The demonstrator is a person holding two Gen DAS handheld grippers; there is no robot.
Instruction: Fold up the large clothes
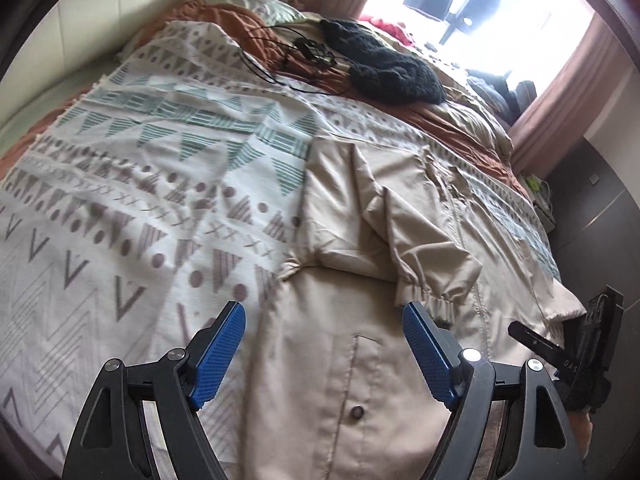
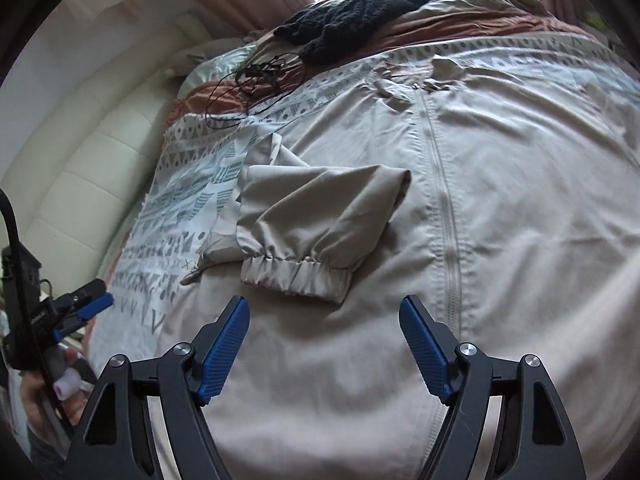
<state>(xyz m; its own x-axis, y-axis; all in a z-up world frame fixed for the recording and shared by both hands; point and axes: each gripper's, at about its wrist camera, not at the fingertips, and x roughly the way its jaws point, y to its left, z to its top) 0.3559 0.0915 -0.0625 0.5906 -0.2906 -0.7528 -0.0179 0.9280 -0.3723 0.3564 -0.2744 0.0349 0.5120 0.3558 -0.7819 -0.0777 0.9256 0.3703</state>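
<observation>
L gripper (image 1: 324, 320) & R gripper (image 2: 325, 314) jaws wide apart, empty, above beige jacket (image 2: 500, 184)

Jacket (image 2: 400, 320) hem cut off below, window (image 1: 460, 0) view blown out

A bed (image 1: 120, 168) draped in a geometric-patterned cover (image 1: 168, 200) fills the room, its padded cream headboard (image 2: 68, 168) at left. Beyond, daylight floods a window (image 1: 460, 4) framed by pinkish curtains (image 1: 560, 92); dark panels, possibly a wardrobe (image 1: 600, 216), stand right.
</observation>
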